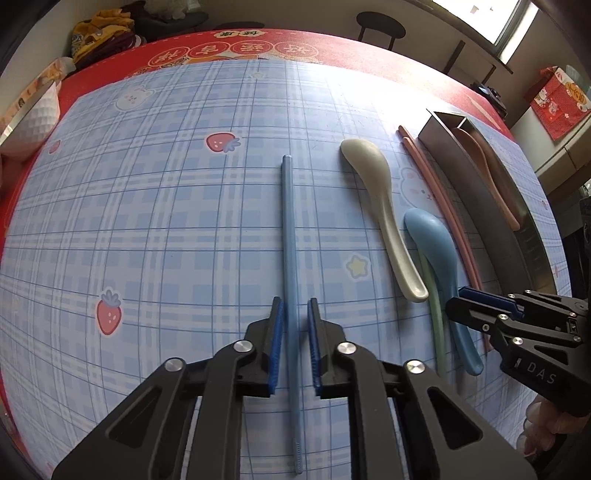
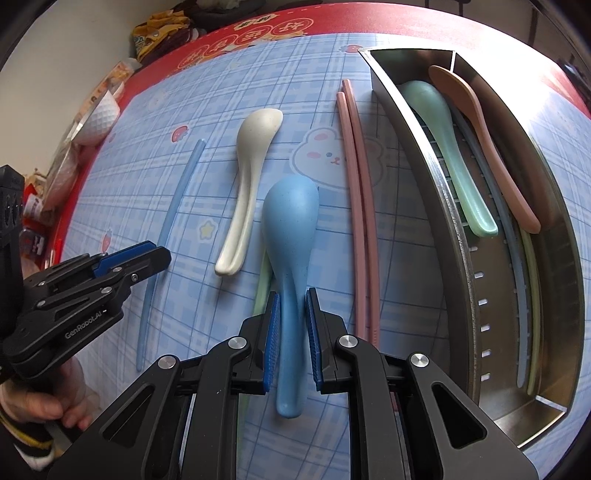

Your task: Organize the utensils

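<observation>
A blue chopstick [image 1: 289, 236] lies on the checked mat, and my left gripper [image 1: 295, 306] is open with its jaws on either side of it, a small gap each side. A blue spoon [image 2: 290, 236] lies beside a white spoon [image 2: 249, 177]. My right gripper [image 2: 291, 299] is open astride the blue spoon's handle. A green chopstick [image 2: 263, 280] lies under the blue spoon. Two pink chopsticks [image 2: 356, 206] lie next to a steel tray [image 2: 476, 280], which holds a green spoon [image 2: 448, 155], a brown spoon [image 2: 487, 147] and chopsticks.
A white dimpled bowl [image 1: 37, 122] stands at the mat's far left edge, with packets and clutter behind it. The blue checked mat [image 1: 166, 221] lies on a red tablecloth [image 1: 332, 48]. A dark stool [image 1: 380, 24] stands beyond the table.
</observation>
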`<action>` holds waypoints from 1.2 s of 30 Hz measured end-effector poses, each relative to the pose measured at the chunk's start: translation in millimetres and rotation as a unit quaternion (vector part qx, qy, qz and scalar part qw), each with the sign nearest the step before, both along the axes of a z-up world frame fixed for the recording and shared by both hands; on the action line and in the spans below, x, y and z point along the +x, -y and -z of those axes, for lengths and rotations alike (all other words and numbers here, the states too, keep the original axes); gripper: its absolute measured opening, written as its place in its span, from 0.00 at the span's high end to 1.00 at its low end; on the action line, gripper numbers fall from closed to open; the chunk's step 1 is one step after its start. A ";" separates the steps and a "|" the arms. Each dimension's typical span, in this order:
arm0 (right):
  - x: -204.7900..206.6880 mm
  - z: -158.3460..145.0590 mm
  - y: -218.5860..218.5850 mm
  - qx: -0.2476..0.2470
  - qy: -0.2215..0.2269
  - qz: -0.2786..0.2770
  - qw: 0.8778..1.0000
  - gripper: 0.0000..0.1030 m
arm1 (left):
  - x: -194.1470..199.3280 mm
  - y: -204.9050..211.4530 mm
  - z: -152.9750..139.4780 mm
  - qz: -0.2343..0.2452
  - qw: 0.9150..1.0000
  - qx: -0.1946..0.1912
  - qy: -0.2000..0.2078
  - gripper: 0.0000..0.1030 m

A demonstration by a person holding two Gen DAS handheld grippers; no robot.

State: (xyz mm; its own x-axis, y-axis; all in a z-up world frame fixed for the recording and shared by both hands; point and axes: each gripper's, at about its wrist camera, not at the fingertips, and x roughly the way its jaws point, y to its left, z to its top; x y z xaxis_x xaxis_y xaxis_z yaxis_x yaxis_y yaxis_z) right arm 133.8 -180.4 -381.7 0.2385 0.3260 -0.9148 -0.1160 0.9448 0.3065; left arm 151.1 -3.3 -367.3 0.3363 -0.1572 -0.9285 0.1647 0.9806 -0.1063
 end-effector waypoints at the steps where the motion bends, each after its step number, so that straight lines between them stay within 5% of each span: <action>1: 0.5 -0.3 -0.4 -0.001 -0.001 0.000 1.000 0.85 | -1.2 -3.4 -0.1 -0.001 1.000 -0.005 0.002 0.94; 12: 10.6 -2.1 -3.6 -0.031 0.017 0.005 0.999 0.83 | -3.2 -14.8 0.1 -0.001 1.000 -0.030 0.003 0.94; 17: 14.7 -4.2 -17.5 -0.051 0.025 -0.020 0.998 0.69 | -5.2 -20.8 -0.8 0.002 0.999 -0.040 0.001 0.94; 24: 16.4 -3.5 -26.9 -0.076 0.052 -0.041 0.995 0.70 | -7.7 -24.8 -2.1 0.004 0.999 -0.046 0.004 0.94; 26: 15.1 -3.1 -28.3 -0.091 0.061 -0.042 0.993 0.79 | -8.9 -25.9 -2.7 0.003 0.999 -0.046 0.004 0.93; 36: 5.7 -8.3 -6.0 -0.024 0.068 -0.008 0.997 0.81 | -9.0 -23.7 -2.9 0.006 0.999 -0.042 0.006 0.93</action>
